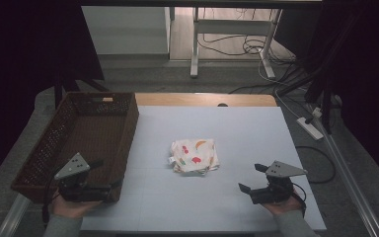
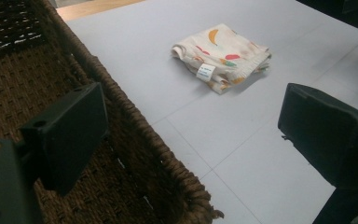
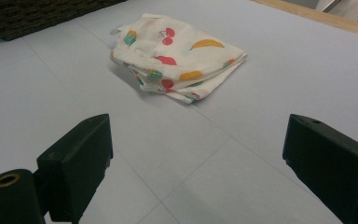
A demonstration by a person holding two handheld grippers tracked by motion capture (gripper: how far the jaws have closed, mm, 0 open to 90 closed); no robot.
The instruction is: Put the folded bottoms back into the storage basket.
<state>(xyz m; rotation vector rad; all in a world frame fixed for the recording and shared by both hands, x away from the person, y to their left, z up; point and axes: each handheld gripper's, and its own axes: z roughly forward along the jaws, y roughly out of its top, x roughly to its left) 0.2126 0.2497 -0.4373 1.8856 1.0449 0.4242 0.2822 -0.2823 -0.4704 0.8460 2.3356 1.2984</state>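
Folded cloth [image 1: 195, 156] between left gripper [image 1: 103, 174] and right gripper [image 1: 251, 177] (both apart)

A big table [image 1: 237, 207] with a pale blue top is carrying two things. A folded cloth [image 1: 194, 156] with fruit pictures is lying flat near the middle of it. A brown woven basket [image 1: 44, 148] is sitting on the left edge, well apart from the cloth.

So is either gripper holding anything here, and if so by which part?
Nothing is held. The left gripper and right gripper both stand open and empty, apart from the folded cloth lying on the table.
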